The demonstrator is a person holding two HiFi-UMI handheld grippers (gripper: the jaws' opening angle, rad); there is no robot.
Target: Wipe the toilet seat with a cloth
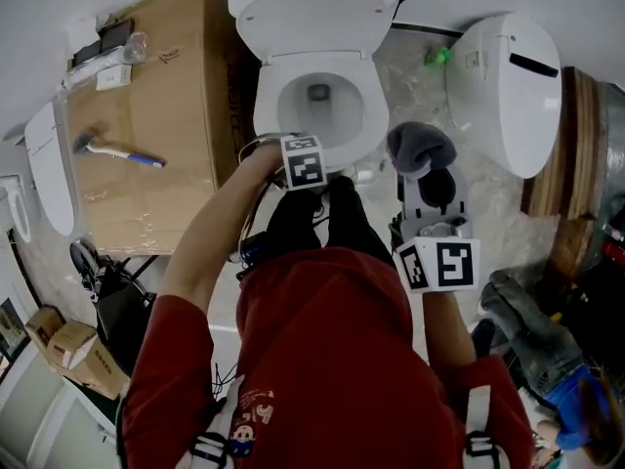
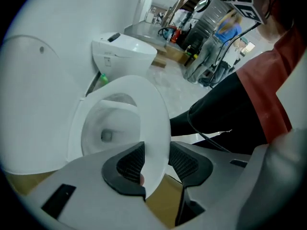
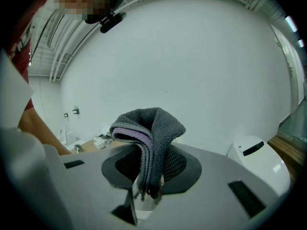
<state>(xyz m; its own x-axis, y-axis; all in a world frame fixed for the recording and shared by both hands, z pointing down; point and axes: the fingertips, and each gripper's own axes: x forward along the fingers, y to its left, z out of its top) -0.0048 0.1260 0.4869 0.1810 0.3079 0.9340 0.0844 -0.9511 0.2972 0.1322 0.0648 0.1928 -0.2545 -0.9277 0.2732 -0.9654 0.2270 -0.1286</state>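
Note:
The white toilet (image 1: 317, 96) stands at the top centre of the head view, its lid (image 1: 312, 13) raised. Its seat ring (image 1: 363, 135) lies over the bowl. My left gripper (image 1: 281, 143) is at the seat's front left edge, pointing steeply down. In the left gripper view the seat rim (image 2: 153, 128) passes between the jaws of that gripper (image 2: 156, 158); they stand wide and I see no press on it. My right gripper (image 1: 425, 176) hovers to the right of the bowl, shut on a folded grey cloth (image 1: 420, 145). That cloth (image 3: 152, 128) drapes over the jaws of the right gripper (image 3: 152, 169).
A big cardboard box (image 1: 161, 203) stands close to the toilet's left, with a blue-handled brush (image 1: 117, 150) on top. A second white toilet (image 1: 508, 91) is at the right, and a white seat part (image 1: 49, 169) leans at the far left. The person's dark trouser legs (image 1: 322, 218) are just before the bowl.

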